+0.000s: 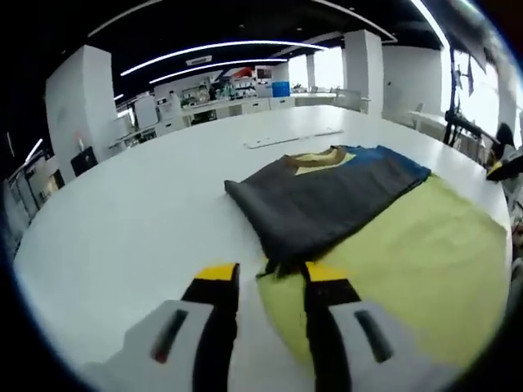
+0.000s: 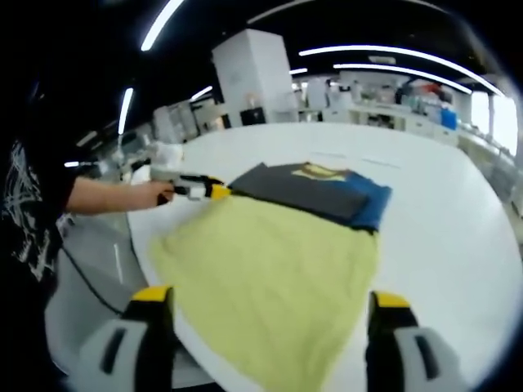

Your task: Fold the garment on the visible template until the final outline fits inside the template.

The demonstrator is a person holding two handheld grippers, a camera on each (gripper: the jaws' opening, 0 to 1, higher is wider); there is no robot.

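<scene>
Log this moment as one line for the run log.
garment: folded, on yellow template | left gripper: open, at garment's near edge | right gripper: open, over template | table: white

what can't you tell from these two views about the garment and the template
- Template: near edge cut off at the bottom of the right gripper view, between the right gripper jaws; full outline unknown.
- Garment: folded, its underside and inner layers hidden by its own top layer.
- Left gripper: open, but whether the tips touch the cloth is unclear.
- Collar print: too small to read.
</scene>
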